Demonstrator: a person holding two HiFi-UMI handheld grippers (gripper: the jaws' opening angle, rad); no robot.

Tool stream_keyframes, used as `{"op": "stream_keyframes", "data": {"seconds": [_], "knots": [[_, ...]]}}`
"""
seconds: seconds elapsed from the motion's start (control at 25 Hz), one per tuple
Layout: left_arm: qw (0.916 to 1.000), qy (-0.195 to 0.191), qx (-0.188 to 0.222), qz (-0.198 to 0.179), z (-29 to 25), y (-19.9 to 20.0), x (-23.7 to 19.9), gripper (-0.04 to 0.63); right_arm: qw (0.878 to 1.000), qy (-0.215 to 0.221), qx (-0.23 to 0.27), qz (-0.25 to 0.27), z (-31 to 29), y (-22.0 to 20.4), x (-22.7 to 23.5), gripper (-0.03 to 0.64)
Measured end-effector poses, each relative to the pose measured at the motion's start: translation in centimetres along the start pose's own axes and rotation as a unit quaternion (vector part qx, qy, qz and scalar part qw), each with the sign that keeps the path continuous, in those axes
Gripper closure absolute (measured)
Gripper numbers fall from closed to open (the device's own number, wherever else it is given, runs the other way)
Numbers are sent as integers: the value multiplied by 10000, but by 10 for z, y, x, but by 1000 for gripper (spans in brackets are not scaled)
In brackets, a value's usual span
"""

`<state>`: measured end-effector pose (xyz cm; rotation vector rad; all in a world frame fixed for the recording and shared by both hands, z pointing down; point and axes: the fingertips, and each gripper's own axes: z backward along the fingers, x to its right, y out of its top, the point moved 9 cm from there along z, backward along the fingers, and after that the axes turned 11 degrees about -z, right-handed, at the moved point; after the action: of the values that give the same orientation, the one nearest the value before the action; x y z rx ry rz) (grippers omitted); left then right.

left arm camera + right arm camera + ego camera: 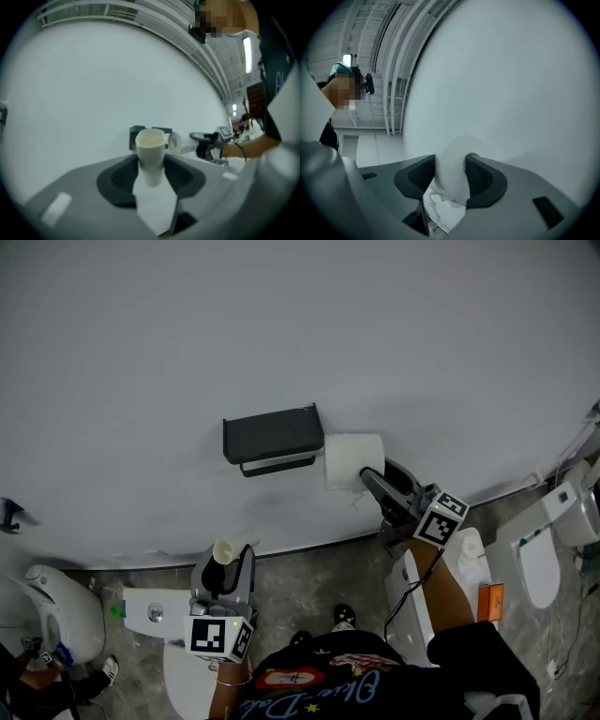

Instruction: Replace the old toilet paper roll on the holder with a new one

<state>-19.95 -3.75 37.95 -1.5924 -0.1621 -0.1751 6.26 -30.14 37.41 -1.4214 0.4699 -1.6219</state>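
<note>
A black paper holder (272,439) hangs on the white wall, with its bar bare. Just right of it, my right gripper (368,476) is shut on a full white toilet paper roll (353,460), held near the wall; that roll (452,173) looks blurred between the dark pads in the right gripper view. Lower left, my left gripper (223,565) is shut on the old cardboard core (223,552), which stands upright. A scrap of paper (157,206) hangs from the core (150,154). The left gripper view also shows the holder (138,133) and the new roll (175,140) further off.
A toilet cistern (148,611) sits under my left gripper. One toilet (58,613) stands at the left, and others (539,563) at the right. An orange object (491,600) lies by my right arm. Another person's legs (47,690) show at the bottom left.
</note>
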Motion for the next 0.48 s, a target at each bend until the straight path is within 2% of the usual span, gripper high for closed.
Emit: {"op": "stream_keyframes", "data": {"seconds": [0.2, 0.48], "knots": [[9996, 255, -90, -33, 14, -2, -6, 425, 9989, -1, 149, -446, -12, -10, 21, 411], [9989, 427, -195, 34, 24, -5, -5, 425, 9983, 223, -365, -391, -38, -27, 16, 411]]}}
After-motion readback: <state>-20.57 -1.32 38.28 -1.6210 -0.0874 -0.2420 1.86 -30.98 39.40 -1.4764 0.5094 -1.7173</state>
